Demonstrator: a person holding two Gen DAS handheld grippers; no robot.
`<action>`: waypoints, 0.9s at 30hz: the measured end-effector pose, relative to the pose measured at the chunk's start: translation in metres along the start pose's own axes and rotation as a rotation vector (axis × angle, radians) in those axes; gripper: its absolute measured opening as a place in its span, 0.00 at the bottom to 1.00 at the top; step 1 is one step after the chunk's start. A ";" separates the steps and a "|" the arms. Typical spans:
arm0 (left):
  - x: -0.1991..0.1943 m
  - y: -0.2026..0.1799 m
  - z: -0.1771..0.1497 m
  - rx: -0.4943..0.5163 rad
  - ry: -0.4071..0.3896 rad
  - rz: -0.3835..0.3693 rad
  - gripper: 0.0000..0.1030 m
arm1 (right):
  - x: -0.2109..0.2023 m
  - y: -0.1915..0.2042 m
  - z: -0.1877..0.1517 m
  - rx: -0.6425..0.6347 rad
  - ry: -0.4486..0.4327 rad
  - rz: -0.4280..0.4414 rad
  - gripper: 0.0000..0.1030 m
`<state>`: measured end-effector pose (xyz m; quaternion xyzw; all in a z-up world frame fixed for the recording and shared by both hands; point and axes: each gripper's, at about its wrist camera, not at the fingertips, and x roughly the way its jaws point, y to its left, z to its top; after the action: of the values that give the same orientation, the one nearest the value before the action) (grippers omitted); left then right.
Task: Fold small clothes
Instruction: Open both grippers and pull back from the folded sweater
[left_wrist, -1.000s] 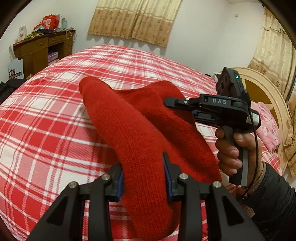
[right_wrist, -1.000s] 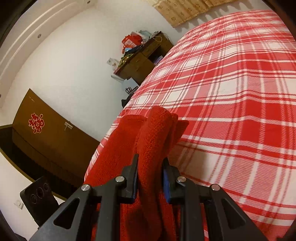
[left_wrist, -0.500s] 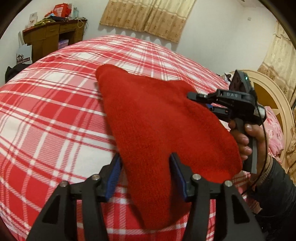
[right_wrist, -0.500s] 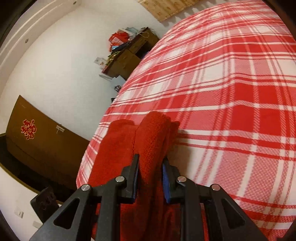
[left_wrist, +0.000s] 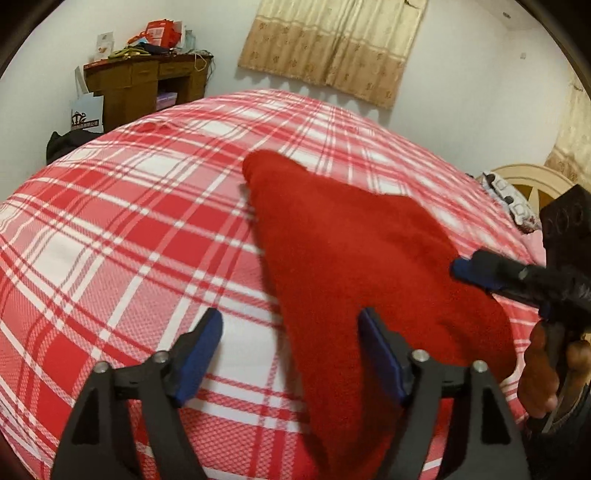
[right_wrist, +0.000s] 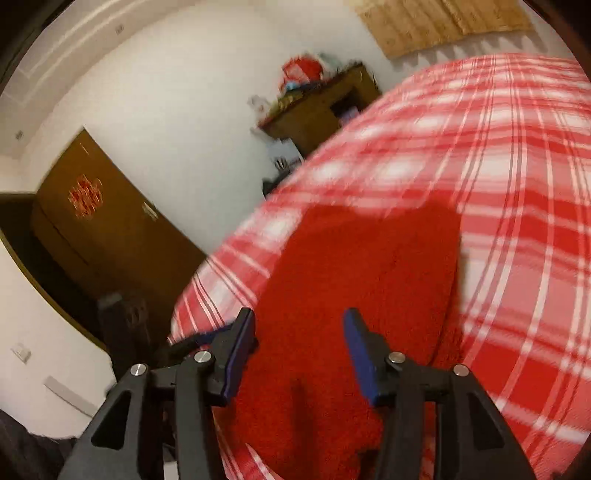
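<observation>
A red knitted garment (left_wrist: 354, 266) lies folded on the red and white plaid bed (left_wrist: 122, 229). It also shows in the right wrist view (right_wrist: 354, 280). My left gripper (left_wrist: 290, 347) is open, its jaws wide apart just above the garment's near edge, holding nothing. My right gripper (right_wrist: 299, 347) is open over the garment's other end, empty. The right gripper also shows at the right edge of the left wrist view (left_wrist: 517, 277), beside the garment.
A wooden desk (left_wrist: 144, 88) with clutter stands at the far wall beside the bed. A cream headboard (left_wrist: 535, 181) and a pink pillow (left_wrist: 513, 206) are at the right. A brown door (right_wrist: 96, 229) shows in the right wrist view.
Both grippers have opened and let go of the red garment. It has dropped from a raised bunch to lie flat on the bed. Both grippers have pulled back slightly.
</observation>
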<state>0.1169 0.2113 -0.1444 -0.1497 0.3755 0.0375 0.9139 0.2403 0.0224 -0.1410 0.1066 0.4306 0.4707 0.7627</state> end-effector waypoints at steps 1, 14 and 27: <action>0.001 0.002 -0.002 -0.009 0.007 -0.002 0.83 | 0.001 -0.008 -0.003 0.019 -0.001 -0.024 0.50; -0.031 -0.002 -0.015 0.005 -0.014 0.056 0.91 | -0.027 -0.008 -0.024 0.065 -0.053 -0.157 0.49; -0.174 -0.055 0.004 0.106 -0.370 0.069 1.00 | -0.156 0.136 -0.052 -0.308 -0.453 -0.580 0.75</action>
<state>0.0048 0.1674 -0.0066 -0.0792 0.2076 0.0756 0.9721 0.0873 -0.0436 -0.0088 -0.0342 0.1881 0.2593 0.9467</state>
